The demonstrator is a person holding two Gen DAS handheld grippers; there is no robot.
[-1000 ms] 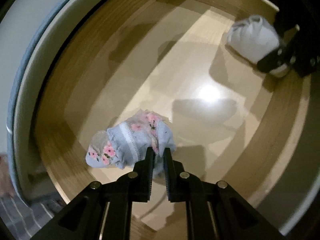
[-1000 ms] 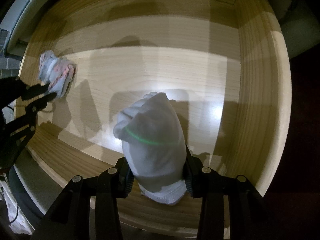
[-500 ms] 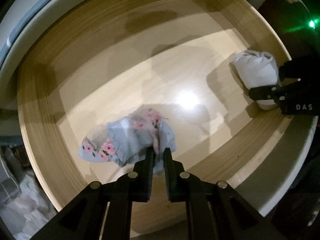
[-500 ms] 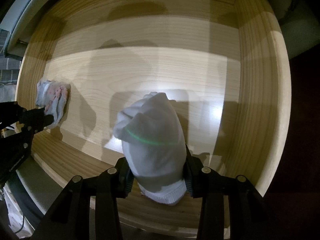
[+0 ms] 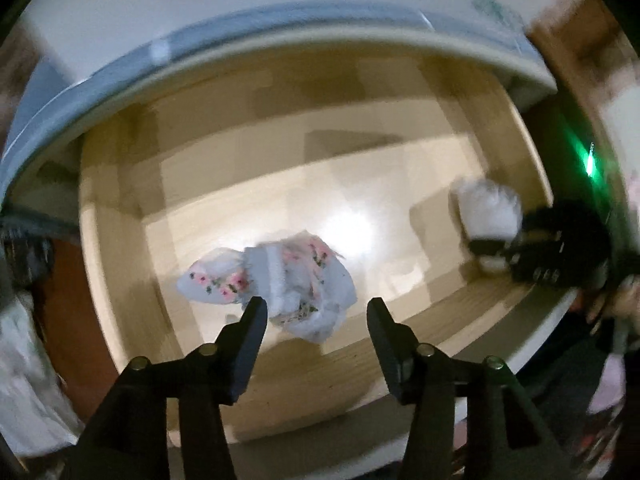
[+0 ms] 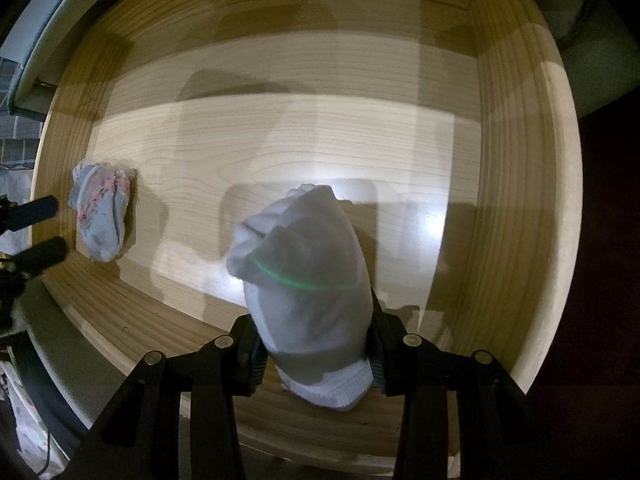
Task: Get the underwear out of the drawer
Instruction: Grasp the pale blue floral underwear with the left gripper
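Note:
A light wooden drawer is open. A pale blue floral underwear bundle lies on its floor near the front left; it also shows in the right wrist view. My left gripper is open just above and in front of it, not holding it; its fingers show at the left edge of the right wrist view. My right gripper is shut on a white rolled underwear bundle, seen in the left wrist view at the drawer's right side.
A grey-white cabinet front stands behind the drawer. Pale cloth lies outside the drawer at the lower left. A green light glows at the right.
My left gripper has opened and let go of the floral underwear, which now lies in the drawer. The left camera has pulled back and up. The right gripper keeps its hold on the white bundle.

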